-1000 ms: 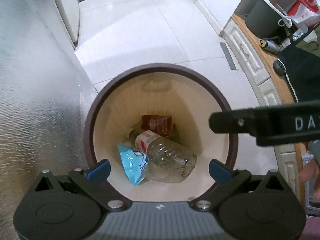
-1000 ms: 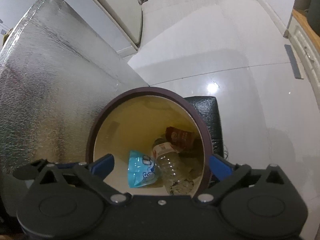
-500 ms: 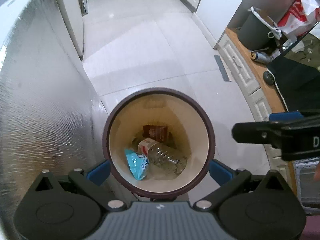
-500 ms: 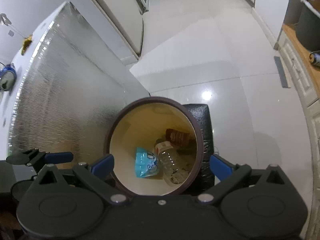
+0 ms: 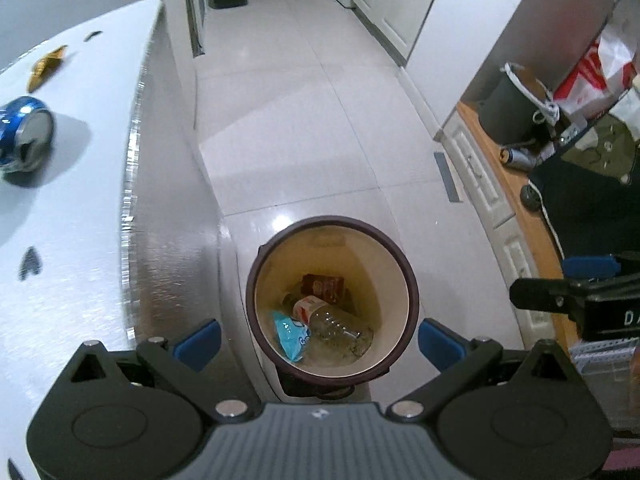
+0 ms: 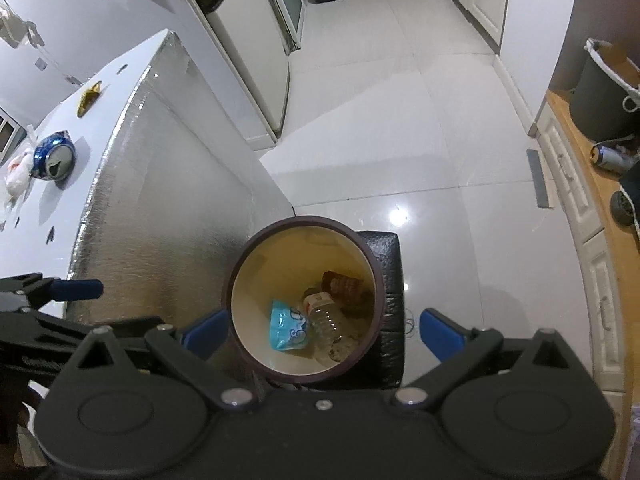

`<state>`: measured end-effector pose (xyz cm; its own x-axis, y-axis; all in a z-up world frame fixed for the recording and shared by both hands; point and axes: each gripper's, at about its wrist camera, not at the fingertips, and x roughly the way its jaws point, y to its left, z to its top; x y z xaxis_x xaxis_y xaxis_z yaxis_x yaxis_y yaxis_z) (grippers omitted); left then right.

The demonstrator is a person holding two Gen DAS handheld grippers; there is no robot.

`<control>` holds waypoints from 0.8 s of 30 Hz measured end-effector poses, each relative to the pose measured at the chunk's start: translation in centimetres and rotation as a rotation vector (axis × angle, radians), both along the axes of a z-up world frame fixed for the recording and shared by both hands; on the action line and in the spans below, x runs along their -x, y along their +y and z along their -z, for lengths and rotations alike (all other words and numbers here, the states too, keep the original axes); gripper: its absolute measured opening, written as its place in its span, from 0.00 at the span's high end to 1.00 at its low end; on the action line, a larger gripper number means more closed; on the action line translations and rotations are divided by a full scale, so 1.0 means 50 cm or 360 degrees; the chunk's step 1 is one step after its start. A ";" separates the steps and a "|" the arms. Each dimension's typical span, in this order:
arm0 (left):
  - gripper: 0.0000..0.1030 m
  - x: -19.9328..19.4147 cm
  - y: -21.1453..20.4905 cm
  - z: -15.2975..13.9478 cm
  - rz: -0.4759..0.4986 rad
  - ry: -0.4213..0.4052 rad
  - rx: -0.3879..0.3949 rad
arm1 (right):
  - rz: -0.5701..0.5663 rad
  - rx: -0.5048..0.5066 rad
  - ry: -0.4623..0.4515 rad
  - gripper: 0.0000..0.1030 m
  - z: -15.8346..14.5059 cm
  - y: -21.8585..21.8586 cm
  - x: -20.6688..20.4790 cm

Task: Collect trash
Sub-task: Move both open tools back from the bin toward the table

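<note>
A round bin with a dark brown rim [image 5: 394, 250] [image 6: 370, 258] stands on the floor beside a silver-sided counter. Inside lie a clear plastic bottle [image 5: 338, 326] [image 6: 326, 320], a blue snack packet [image 5: 290, 334] [image 6: 286, 328] and a brown wrapper [image 5: 322, 284] [image 6: 344, 284]. My left gripper [image 5: 318, 342] hangs open high above the bin, holding nothing. My right gripper [image 6: 322, 334] is open and empty too, also above the bin. On the white countertop lie a crushed blue can [image 5: 22, 134] [image 6: 54, 156], a gold wrapper [image 5: 46, 66] [image 6: 88, 98] and a crumpled white bag [image 6: 18, 174].
The silver-sided counter [image 5: 160, 220] [image 6: 160, 200] fills the left. A black padded stool [image 6: 390, 308] stands against the bin. A wooden shelf on the right holds a grey bucket [image 5: 508, 110] [image 6: 602, 96] and a spray can [image 5: 516, 156]. White tiled floor [image 5: 300, 120] stretches ahead past a fridge [image 6: 248, 40].
Both grippers have risen well away from the bin, which now looks much smaller. The countertop with the can and gold wrapper has come into view. Both stay open.
</note>
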<state>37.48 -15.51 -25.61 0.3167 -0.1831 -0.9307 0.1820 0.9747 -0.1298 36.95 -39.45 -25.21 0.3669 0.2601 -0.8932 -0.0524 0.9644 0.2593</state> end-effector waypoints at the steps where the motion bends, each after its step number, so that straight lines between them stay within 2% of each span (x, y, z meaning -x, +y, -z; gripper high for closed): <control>1: 0.00 0.006 0.005 -0.009 -0.0006 -0.0006 0.0009 | 0.0000 0.0009 -0.0009 0.00 -0.008 0.001 0.005; 14: 0.00 0.082 0.096 -0.115 -0.0103 -0.0130 0.0108 | -0.0032 0.0078 -0.0109 0.00 -0.112 0.048 0.071; 24: 0.00 0.112 0.223 -0.171 -0.0099 -0.0236 0.0187 | 0.0042 0.0123 -0.0204 0.00 -0.173 0.121 0.117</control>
